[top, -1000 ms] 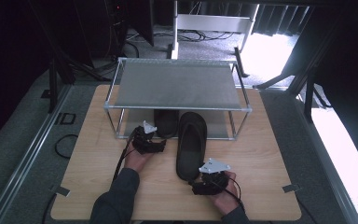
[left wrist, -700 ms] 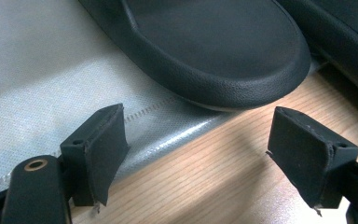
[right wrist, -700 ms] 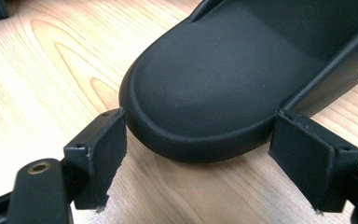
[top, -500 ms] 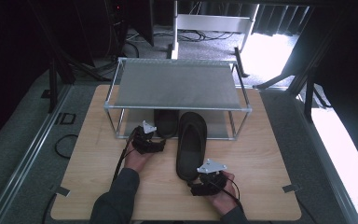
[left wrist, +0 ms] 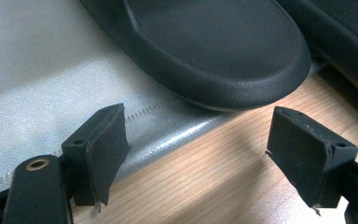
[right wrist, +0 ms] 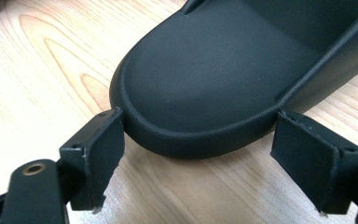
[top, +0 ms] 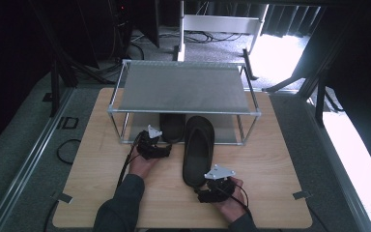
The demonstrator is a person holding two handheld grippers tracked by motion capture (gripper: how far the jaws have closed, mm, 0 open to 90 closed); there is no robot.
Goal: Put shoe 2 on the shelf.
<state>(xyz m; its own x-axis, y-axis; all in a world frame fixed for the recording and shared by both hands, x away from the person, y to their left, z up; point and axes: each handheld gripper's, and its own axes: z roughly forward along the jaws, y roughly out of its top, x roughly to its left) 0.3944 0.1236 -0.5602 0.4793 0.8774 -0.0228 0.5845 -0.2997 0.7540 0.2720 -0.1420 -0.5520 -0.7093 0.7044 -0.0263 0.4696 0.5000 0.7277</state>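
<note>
- Slippers first, from the high view: one slipper (top: 172,126) sits on the lower shelf of the rack (top: 183,88), its heel poking out at the front. The second slipper (top: 197,147) lies on the bench (top: 280,159) with its toe just under the rack's front edge and its heel toward the person. The left gripper (top: 153,146) rests by the shelved slipper's heel; the right gripper (top: 216,186) sits at the second slipper's heel. Judging from this, one slipper is stowed and the other is only partly in; it needs pushing the rest of the way.
- Left gripper view: jaws stand wide apart with nothing between them, a little short of the slipper's heel (left wrist: 223,51). This view shows what the high view cannot: the heel overhangs the grey shelf liner (left wrist: 37,84) onto bare wood, so that slipper is not fully on the shelf either.
- Right gripper view: jaws have just been opening and now stand at full width, flanking the second slipper's rounded heel (right wrist: 214,93), which lies between them, with no pad pressing on it. Up close the heel is flat on the wood; how far its toe has gone under the rack is for the high view to tell.
</note>
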